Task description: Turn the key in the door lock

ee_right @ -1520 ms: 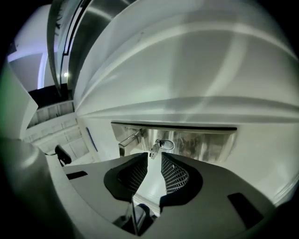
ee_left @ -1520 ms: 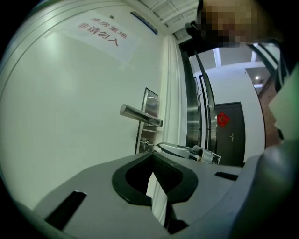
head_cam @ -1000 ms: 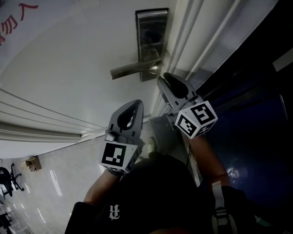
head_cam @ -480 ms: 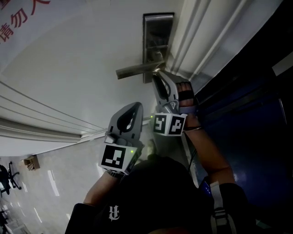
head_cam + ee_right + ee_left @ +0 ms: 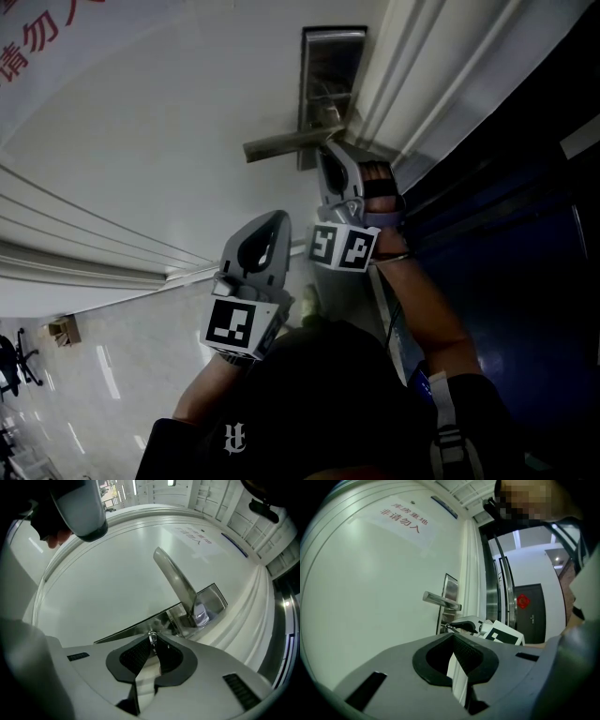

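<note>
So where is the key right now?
Right gripper view, centre: the key is pinched in the right gripper, at the lock plate below the door handle.

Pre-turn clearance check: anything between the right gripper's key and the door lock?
Nothing visible does. The right gripper is shut on the small silver key, whose tip is at the brushed-steel lock plate. The steel lever handle sits above the key, not between.

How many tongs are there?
2. The left tongs are shut and empty, back from the door. The right tongs are up under the door handle, shut on the key.
</note>
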Tool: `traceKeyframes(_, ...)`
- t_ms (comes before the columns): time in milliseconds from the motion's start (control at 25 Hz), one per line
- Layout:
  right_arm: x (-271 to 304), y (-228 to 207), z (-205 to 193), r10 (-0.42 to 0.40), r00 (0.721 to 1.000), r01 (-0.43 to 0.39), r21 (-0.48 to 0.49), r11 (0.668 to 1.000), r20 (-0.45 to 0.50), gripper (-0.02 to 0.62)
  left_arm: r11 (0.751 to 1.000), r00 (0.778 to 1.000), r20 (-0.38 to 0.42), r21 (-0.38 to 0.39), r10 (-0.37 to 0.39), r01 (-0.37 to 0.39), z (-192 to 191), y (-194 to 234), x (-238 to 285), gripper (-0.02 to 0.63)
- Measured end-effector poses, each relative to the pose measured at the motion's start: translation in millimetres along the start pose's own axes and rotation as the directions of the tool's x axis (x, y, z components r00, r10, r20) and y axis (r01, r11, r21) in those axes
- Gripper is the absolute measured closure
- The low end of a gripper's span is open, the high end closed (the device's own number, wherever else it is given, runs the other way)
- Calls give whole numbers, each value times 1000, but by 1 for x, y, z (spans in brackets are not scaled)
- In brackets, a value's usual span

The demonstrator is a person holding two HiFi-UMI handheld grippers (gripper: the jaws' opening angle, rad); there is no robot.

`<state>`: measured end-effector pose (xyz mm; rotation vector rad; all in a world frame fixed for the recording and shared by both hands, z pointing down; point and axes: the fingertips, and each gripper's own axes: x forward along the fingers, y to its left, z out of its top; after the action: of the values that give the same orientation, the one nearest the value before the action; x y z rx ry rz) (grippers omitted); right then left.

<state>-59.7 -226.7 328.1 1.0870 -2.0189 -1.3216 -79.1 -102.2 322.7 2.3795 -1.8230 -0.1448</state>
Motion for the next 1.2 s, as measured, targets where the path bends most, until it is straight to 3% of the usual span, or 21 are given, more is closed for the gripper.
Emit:
traceKeyframes(160,0,-1,0,20,1000,-20,88,996,3,549,1000,1000,-1,-2,0,0,-1,1,0,600)
traceKeyframes(280,0,-2,-1,36,999,-37,231,972,8,562,1000,1000,-1,-1,-2,2,-1,0,0,600)
traceKeyframes(400,1,-6,-2,62,998,-64,451,890,18,574,1000,1000,-3,0,-4,4,0,-1,0,600)
traceKeyframes(560,1,-8,-3,80,996,-84,605,792,35,572,1000,1000,-4,-1,1,-1,0,1,-1,600)
traceKeyframes(640,1,-8,-5,91,994,-103,699,708,55,572,1000,1000,-4,1,2,-2,0,1,-2,600)
traceKeyframes(680,1,-8,-6,96,993,-116,760,640,70,572,1000,1000,-5,3,3,-3,0,1,-2,600)
traceKeyframes(720,1,-9,-8,101,991,-129,824,551,88,572,1000,1000,-5,3,4,-4,0,1,-2,600)
traceKeyframes(760,1,-9,-10,105,989,-144,885,442,108,572,1000,1000,-5,3,5,-5,0,1,-3,600)
traceKeyframes(880,1,-8,-16,104,980,-176,982,64,169,572,1000,1000,-6,2,8,-8,0,2,-4,600)
traceKeyframes(960,1,-8,-18,91,975,-185,969,-161,201,572,1000,1000,-7,2,8,-8,0,3,-4,600)
traceKeyframes(1080,2,-7,-22,57,970,-183,866,-465,235,572,1000,1000,-7,4,6,-6,0,2,-4,600)
traceKeyframes(1160,1,-2,-28,52,970,-151,760,-632,236,572,1000,1000,-7,6,5,-5,0,2,-4,600)
traceKeyframes(1200,1,0,-30,46,969,-144,707,-692,243,572,1000,1000,-8,7,5,-5,0,1,-4,600)
